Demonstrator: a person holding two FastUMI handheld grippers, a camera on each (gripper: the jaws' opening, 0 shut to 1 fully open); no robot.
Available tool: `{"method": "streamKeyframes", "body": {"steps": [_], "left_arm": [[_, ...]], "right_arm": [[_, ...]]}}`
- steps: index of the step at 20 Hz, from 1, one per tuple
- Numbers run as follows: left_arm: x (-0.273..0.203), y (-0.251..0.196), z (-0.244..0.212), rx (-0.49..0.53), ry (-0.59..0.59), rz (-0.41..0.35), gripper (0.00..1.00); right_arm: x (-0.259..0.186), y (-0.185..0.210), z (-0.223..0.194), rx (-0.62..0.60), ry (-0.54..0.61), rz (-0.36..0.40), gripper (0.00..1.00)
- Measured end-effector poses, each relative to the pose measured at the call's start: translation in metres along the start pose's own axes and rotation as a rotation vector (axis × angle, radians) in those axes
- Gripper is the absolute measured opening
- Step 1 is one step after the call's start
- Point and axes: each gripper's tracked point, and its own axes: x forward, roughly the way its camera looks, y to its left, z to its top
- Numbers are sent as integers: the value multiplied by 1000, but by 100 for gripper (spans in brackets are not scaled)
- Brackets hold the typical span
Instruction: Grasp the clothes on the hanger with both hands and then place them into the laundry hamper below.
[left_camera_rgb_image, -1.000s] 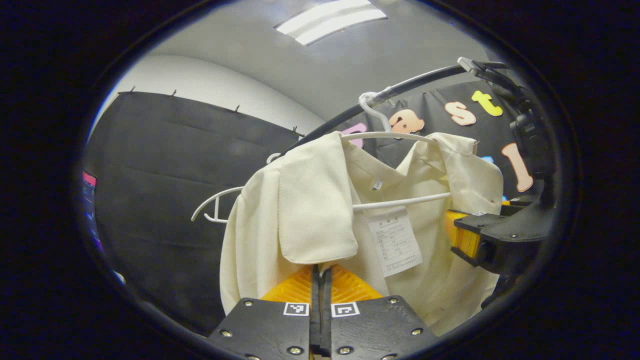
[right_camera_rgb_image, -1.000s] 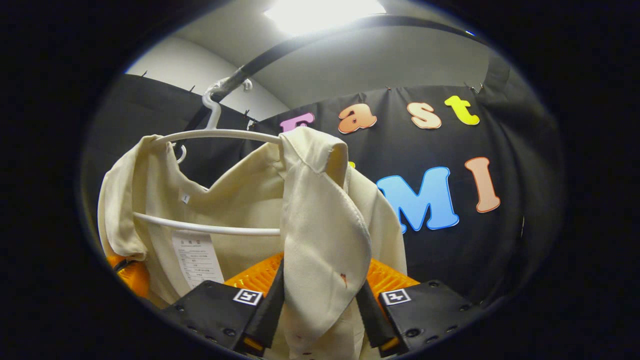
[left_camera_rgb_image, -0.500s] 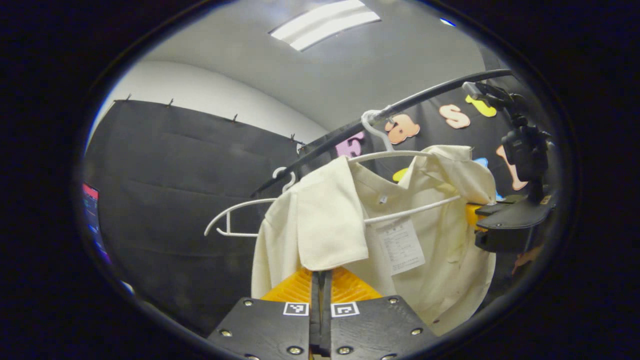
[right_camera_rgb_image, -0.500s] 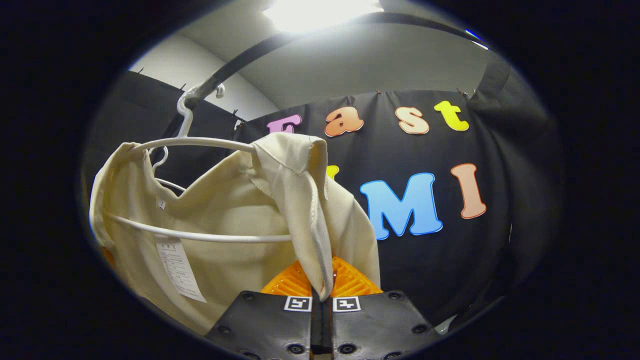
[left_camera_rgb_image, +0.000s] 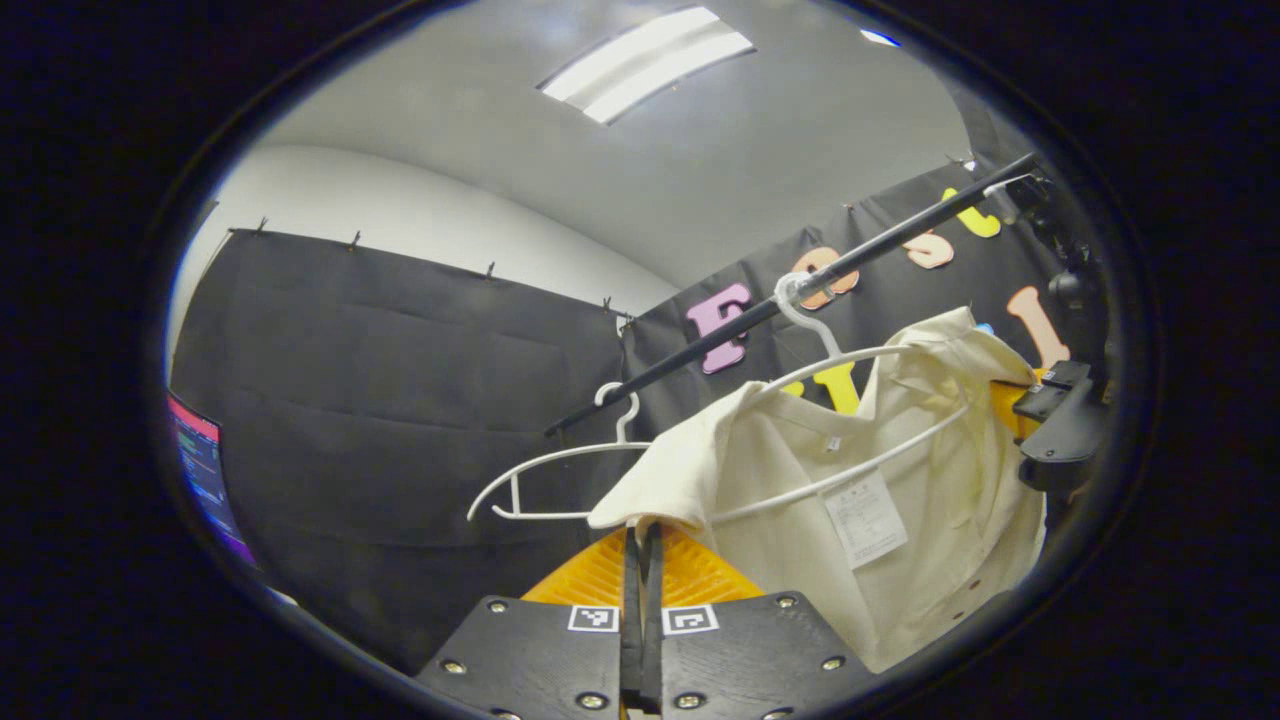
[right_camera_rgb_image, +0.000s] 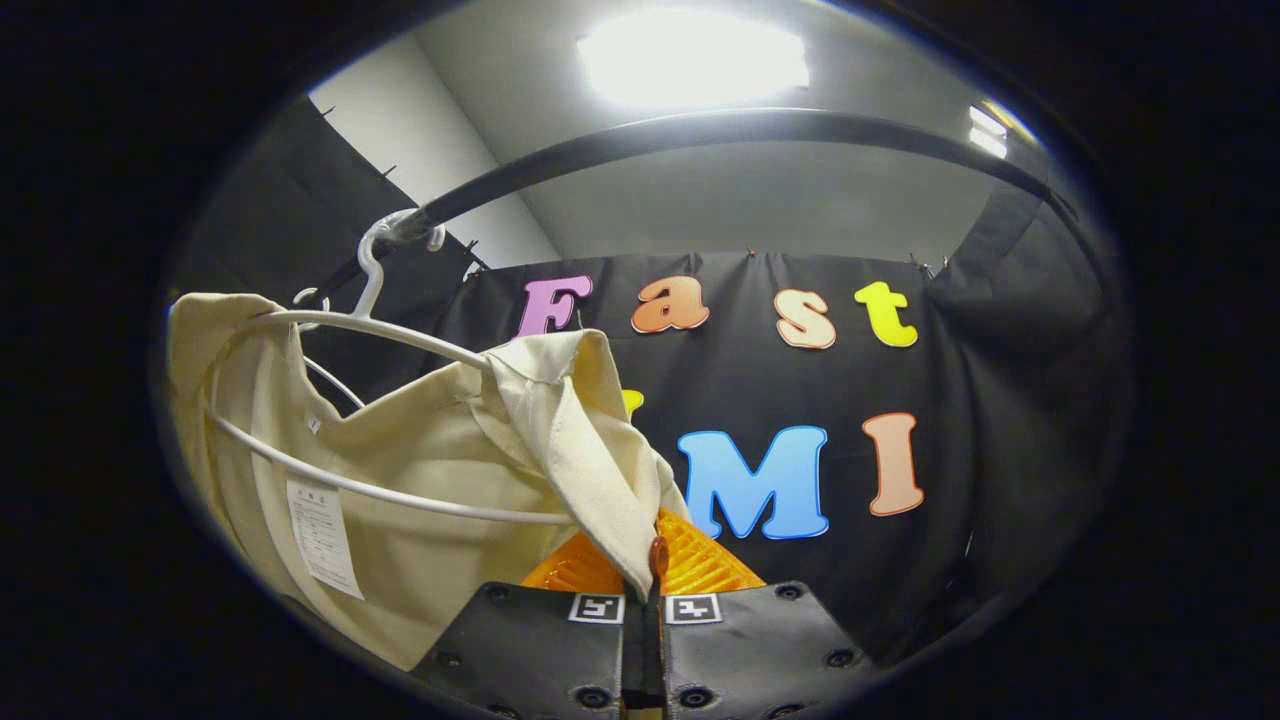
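Observation:
A cream shirt (left_camera_rgb_image: 900, 470) hangs on a white hanger (left_camera_rgb_image: 850, 360) hooked over a black rail (left_camera_rgb_image: 800, 285). My left gripper (left_camera_rgb_image: 640, 545) is shut on the shirt's left front edge, pulled off the hanger toward me. In the right gripper view the same shirt (right_camera_rgb_image: 440, 460) drapes over the hanger (right_camera_rgb_image: 370, 335), and my right gripper (right_camera_rgb_image: 640, 590) is shut on its other front edge, by a small reddish button. The right gripper (left_camera_rgb_image: 1060, 430) also shows at the far right of the left gripper view, beside the shirt.
A second, bare white hanger (left_camera_rgb_image: 560, 470) hangs on the rail to the left of the shirt. A lit screen (left_camera_rgb_image: 205, 470) sits at the far left. The black rail (right_camera_rgb_image: 700, 135) runs overhead in the right gripper view.
The right gripper closed on the shirt's edge. Both grippers have drawn back and down, pulling the shirt's two front edges outward; the hanger now tilts on the rail.

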Motion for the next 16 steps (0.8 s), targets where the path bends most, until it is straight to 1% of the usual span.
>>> {"method": "streamKeyframes", "body": {"steps": [1, 2, 3, 4, 5, 6, 7, 10, 11, 12, 13, 14, 16], "left_arm": [[2, 5, 3, 3, -12, 4, 1], [4, 12, 8, 11, -26, 15, 1], [8, 20, 13, 17, -37, 25, 1], [14, 28, 13, 20, -46, 36, 1], [19, 33, 15, 20, -55, 46, 1], [22, 38, 17, 23, -59, 62, 1], [24, 44, 18, 25, -61, 77, 1], [30, 45, 32, 22, -102, 67, 0], [33, 39, 33, 14, -105, 33, 0], [30, 22, 24, 0, -83, -23, 2], [29, 5, 15, -19, -48, -77, 0], [22, -11, 6, -40, -12, -129, 1], [6, -35, -3, -72, 23, -192, 1]], "right_arm": [[1, -7, 5, -9, -14, -15, 1], [2, -13, 8, -18, -27, -32, 4], [4, -18, 10, -29, -38, -45, 4], [7, -21, 13, -37, -48, -53, 1], [10, -25, 15, -45, -57, -59, 4], [14, -26, 17, -50, -65, -62, 1], [18, -28, 19, -54, -73, -65, 0], [23, -28, 19, -50, -74, -53, 1], [22, -28, 17, -45, -72, -49, 4], [22, -27, 15, -40, -68, -44, 1], [21, -26, 13, -41, -65, -39, 0], [21, -26, 11, -46, -64, -37, 1], [18, -21, 8, -46, -57, -24, 1]]}}
